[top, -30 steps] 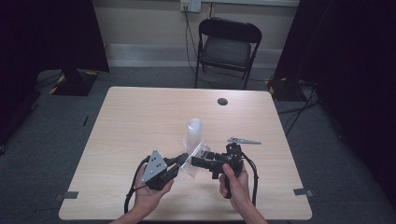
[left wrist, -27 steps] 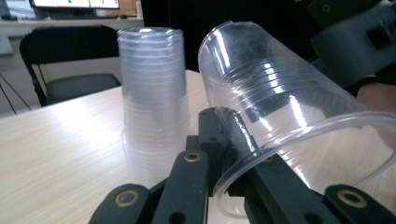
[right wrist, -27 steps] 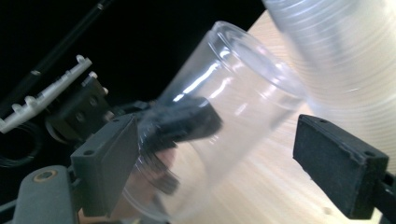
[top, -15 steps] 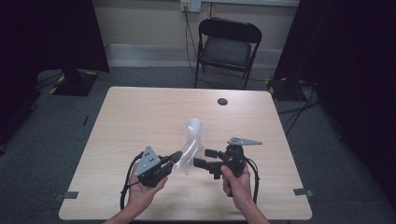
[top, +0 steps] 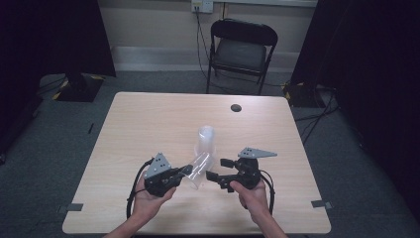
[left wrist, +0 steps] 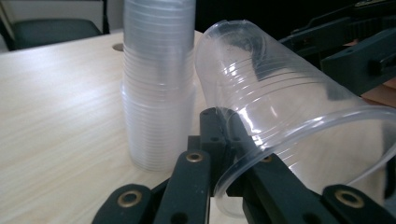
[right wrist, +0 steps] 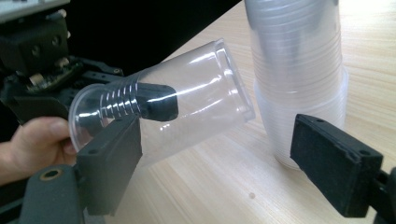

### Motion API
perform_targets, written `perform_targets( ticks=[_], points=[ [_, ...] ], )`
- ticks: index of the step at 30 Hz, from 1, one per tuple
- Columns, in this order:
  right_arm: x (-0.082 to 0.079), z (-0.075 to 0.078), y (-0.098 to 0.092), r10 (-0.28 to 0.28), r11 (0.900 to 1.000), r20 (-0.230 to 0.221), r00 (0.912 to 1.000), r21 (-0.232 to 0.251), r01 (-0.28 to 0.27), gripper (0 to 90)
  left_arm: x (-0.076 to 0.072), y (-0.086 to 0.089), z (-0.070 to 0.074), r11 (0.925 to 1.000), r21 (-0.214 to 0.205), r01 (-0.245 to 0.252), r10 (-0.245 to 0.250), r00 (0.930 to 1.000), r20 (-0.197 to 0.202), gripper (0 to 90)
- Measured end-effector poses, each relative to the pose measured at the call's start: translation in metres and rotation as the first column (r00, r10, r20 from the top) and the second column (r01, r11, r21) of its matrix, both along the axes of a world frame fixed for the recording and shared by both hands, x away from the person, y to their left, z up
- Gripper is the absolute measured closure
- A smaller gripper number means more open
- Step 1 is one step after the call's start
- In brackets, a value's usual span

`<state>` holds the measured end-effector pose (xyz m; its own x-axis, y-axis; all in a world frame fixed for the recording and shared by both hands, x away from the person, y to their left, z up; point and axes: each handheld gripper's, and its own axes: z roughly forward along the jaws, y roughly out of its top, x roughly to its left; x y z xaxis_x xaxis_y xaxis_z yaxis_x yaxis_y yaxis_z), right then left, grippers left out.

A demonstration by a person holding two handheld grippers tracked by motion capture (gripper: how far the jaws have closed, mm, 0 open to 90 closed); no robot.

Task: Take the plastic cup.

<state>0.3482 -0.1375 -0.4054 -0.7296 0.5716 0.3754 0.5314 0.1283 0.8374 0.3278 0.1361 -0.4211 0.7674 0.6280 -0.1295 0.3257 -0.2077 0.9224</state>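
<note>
Grey carpet surrounds a pale wooden table (top: 148,119), with a black folding chair (top: 240,49) beyond its far edge. Near the middle of the table stands an upright stack of clear ribbed plastic cups (top: 205,141). Just beside the stack, the left gripper (top: 184,171) pinches the rim of a single clear plastic cup (left wrist: 289,121), one jaw inside the cup's wall and one outside, holding it tilted on its side above the tabletop. The right gripper (top: 214,169) is spread wide, holding nothing, its jaws apart near the cup and stack.

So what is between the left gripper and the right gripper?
In the high view, one clear cup, tilted and held by the left gripper, lies before the open right gripper.
</note>
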Motion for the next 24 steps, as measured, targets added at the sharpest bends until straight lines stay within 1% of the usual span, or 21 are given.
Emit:
perform_targets(
  ticks=[4,5,6,8,9,10,11,12,14,15,16,17,19,20,21,22,23,24],
  points=[
    [-0.005,0.001,0.003,0.011,0.9988,0.037,0.9992,-0.047,-0.009,15.7,0.002,0.001,0.0,0.9993,0.028,0.025,-0.025,0.9995,-0.02,90.0],
    [-0.006,0.001,0.003,0.017,0.9984,0.039,0.9991,-0.055,-0.015,15.7,0.003,0.0,0.0,0.9988,0.046,0.018,-0.017,0.9996,-0.022,90.0],
    [-0.007,0.001,0.003,0.013,0.9978,0.042,0.999,-0.066,-0.01,15.8,0.003,-0.001,-0.001,0.9976,0.068,0.014,-0.013,0.9998,-0.013,90.0],
    [-0.009,0.0,0.002,0.027,0.9956,0.054,0.9982,-0.091,-0.022,16.0,0.004,-0.002,-0.002,0.9958,0.087,0.029,-0.027,0.9992,-0.03,90.0],
    [-0.01,0.0,0.001,0.029,0.9941,0.062,0.9977,-0.106,-0.023,16.2,0.004,-0.003,-0.002,0.9948,0.095,0.036,-0.033,0.9989,-0.033,90.0],
    [-0.011,-0.001,0.001,0.032,0.9928,0.073,0.9968,-0.117,-0.023,17.2,0.004,-0.005,-0.002,0.9932,0.107,0.047,-0.042,0.9981,-0.045,90.0],
    [-0.012,-0.001,0.0,0.043,0.9918,0.078,0.996,-0.124,-0.033,18.4,0.004,-0.006,-0.003,0.9921,0.111,0.058,-0.054,0.9975,-0.047,90.0],
    [-0.013,-0.002,0.0,0.049,0.9906,0.084,0.9953,-0.131,-0.038,18.5,0.004,-0.007,-0.003,0.9902,0.117,0.077,-0.07,0.9957,-0.061,90.0],
    [-0.016,-0.004,-0.001,0.06,0.9894,0.102,0.993,-0.138,-0.045,18.6,0.003,-0.009,-0.004,0.9877,0.124,0.095,-0.086,0.9935,-0.074,89.9],
    [-0.017,-0.005,-0.002,0.065,0.9884,0.108,0.992,-0.143,-0.049,18.9,0.004,-0.01,-0.004,0.9852,0.129,0.113,-0.103,0.9911,-0.084,89.9],
    [-0.018,-0.006,-0.002,0.073,0.9867,0.112,0.991,-0.153,-0.055,19.4,0.004,-0.011,-0.005,0.9848,0.126,0.12,-0.108,0.9894,-0.097,89.9],
    [-0.018,-0.007,-0.002,0.087,0.985,0.117,0.9894,-0.159,-0.068,19.7,0.005,-0.012,-0.006,0.9813,0.132,0.14,-0.125,0.9851,-0.119,89.9],
    [-0.021,-0.008,-0.002,0.098,0.9836,0.131,0.9866,-0.163,-0.076,22.3,0.006,-0.015,-0.008,0.9766,0.14,0.163,-0.141,0.9778,-0.154,89.7],
    [-0.022,-0.008,-0.002,0.108,0.9818,0.14,0.9843,-0.171,-0.084,22.5,0.007,-0.016,-0.009,0.9722,0.15,0.179,-0.152,0.9722,-0.178,89.7],
    [-0.022,-0.007,-0.002,0.111,0.9807,0.148,0.9827,-0.176,-0.084,22.6,0.007,-0.017,-0.009,0.9705,0.153,0.187,-0.157,0.9701,-0.185,89.7],
    [-0.023,-0.007,-0.002,0.117,0.9793,0.161,0.9799,-0.183,-0.087,22.8,0.008,-0.017,-0.01,0.9667,0.156,0.203,-0.17,0.9643,-0.203,89.7],
    [-0.024,-0.007,-0.002,0.125,0.9777,0.163,0.9787,-0.188,-0.094,22.8,0.008,-0.018,-0.01,0.9636,0.158,0.216,-0.18,0.9602,-0.214,89.8],
    [-0.024,-0.006,-0.002,0.13,0.9764,0.17,0.9769,-0.193,-0.096,22.8,0.009,-0.019,-0.009,0.9609,0.164,0.223,-0.186,0.9581,-0.218,89.8]
  ],
)
